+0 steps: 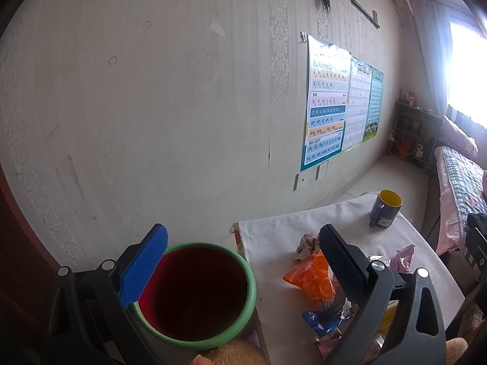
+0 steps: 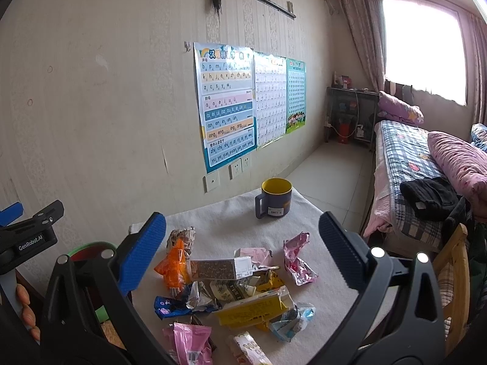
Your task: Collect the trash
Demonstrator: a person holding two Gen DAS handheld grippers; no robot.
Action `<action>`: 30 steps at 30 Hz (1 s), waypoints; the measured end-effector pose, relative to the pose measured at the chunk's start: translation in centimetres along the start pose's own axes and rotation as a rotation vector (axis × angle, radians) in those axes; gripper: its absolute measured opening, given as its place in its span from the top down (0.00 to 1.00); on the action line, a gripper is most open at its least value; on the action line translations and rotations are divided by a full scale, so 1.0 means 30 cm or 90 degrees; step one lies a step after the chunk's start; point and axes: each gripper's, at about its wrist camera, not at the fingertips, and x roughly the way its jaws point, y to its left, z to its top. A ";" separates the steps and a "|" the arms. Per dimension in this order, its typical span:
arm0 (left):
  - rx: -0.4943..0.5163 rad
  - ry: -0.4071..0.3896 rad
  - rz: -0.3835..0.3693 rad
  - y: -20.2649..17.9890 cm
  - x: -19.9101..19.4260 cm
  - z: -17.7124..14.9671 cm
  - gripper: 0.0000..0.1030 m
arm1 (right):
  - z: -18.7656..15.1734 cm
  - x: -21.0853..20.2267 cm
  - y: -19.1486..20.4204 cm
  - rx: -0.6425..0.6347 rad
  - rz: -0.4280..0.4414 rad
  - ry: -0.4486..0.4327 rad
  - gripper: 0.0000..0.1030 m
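A pile of trash lies on the white-clothed table [image 2: 231, 225]: an orange wrapper [image 2: 172, 269], a small brown-and-white box [image 2: 220, 269], a yellow box [image 2: 254, 307], pink wrappers [image 2: 296, 261], a blue wrapper [image 2: 167, 304]. A bin [image 1: 194, 292] with a green rim and red inside stands left of the table. My left gripper [image 1: 243, 261] is open and empty, its blue finger over the bin's rim, its black finger over the orange wrapper [image 1: 313, 276]. My right gripper [image 2: 243, 243] is open and empty above the pile. The left gripper also shows in the right wrist view [image 2: 27, 231].
A dark blue mug [image 2: 275, 197] with a yellow inside stands at the table's far end. The wall with posters [image 2: 226, 103] runs along the left. A bed [image 2: 408, 164] lies to the right, with a wooden chair [image 2: 453, 276] beside the table.
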 end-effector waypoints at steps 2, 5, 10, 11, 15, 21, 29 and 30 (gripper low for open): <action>0.000 0.001 0.002 -0.001 0.002 0.000 0.07 | 0.002 0.006 0.002 -0.001 0.000 0.002 0.04; 0.001 0.003 0.005 -0.003 0.007 -0.001 0.07 | -0.002 0.010 0.001 0.000 0.002 0.004 0.04; 0.005 0.014 0.010 -0.001 0.024 -0.019 0.07 | -0.018 0.035 -0.004 0.001 0.004 0.019 0.04; 0.005 0.017 0.010 0.003 0.031 -0.022 0.07 | -0.022 0.042 -0.008 0.000 0.004 0.024 0.04; 0.012 0.022 0.005 0.002 0.050 -0.041 0.07 | -0.051 0.064 -0.022 -0.015 -0.003 0.042 0.04; 0.045 0.052 0.007 -0.022 0.117 -0.094 0.07 | -0.207 0.175 -0.074 -0.023 0.029 0.187 0.04; 0.056 0.148 -0.103 -0.102 0.264 -0.184 0.18 | -0.503 0.304 -0.094 -0.023 0.118 0.437 0.29; 0.056 0.169 -0.112 -0.121 0.293 -0.199 0.23 | -0.526 0.316 -0.088 -0.024 0.123 0.451 0.46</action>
